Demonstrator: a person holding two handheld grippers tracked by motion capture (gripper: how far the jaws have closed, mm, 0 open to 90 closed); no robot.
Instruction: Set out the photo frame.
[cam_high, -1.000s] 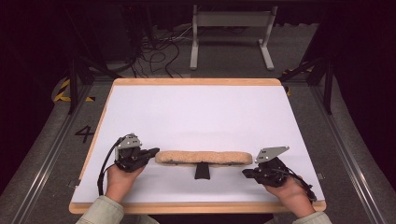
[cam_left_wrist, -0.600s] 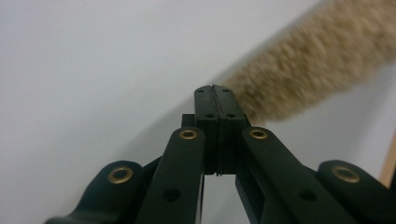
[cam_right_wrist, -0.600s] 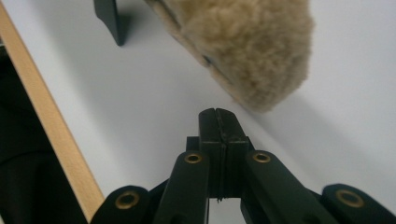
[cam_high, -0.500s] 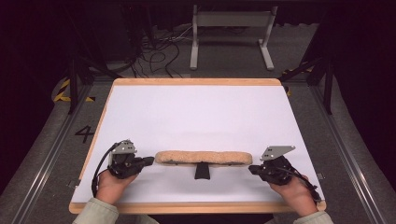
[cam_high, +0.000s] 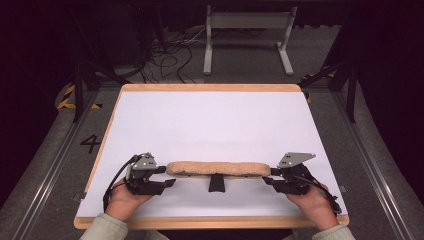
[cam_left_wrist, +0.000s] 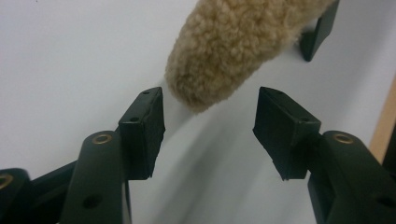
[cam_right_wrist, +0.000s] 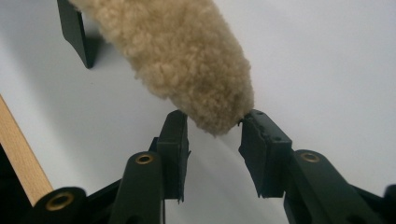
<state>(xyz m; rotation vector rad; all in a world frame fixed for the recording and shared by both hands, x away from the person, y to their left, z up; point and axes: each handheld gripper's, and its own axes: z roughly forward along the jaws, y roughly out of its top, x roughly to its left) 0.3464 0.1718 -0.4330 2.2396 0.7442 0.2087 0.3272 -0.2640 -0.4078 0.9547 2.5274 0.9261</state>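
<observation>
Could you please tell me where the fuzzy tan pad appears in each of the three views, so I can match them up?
High view: the fuzzy tan pad lies crosswise near the table's front edge, between the two grippers.
Left gripper view: its rounded end comes down from top centre, just beyond the open jaws.
Right gripper view: its other end reaches down between the jaw tips.
Shared landmark: the black stand beneath it.

The left gripper (cam_left_wrist: 209, 133) is pointing toward twelve o'clock, its two black jaws standing wide apart over the white table surface (cam_left_wrist: 70, 60). A tan fleecy pad (cam_left_wrist: 233, 51) is reaching in from one o'clock, its rounded end hanging just short of the gap. A black support (cam_left_wrist: 320, 32), possibly the pad's stand, is showing at two o'clock.
</observation>
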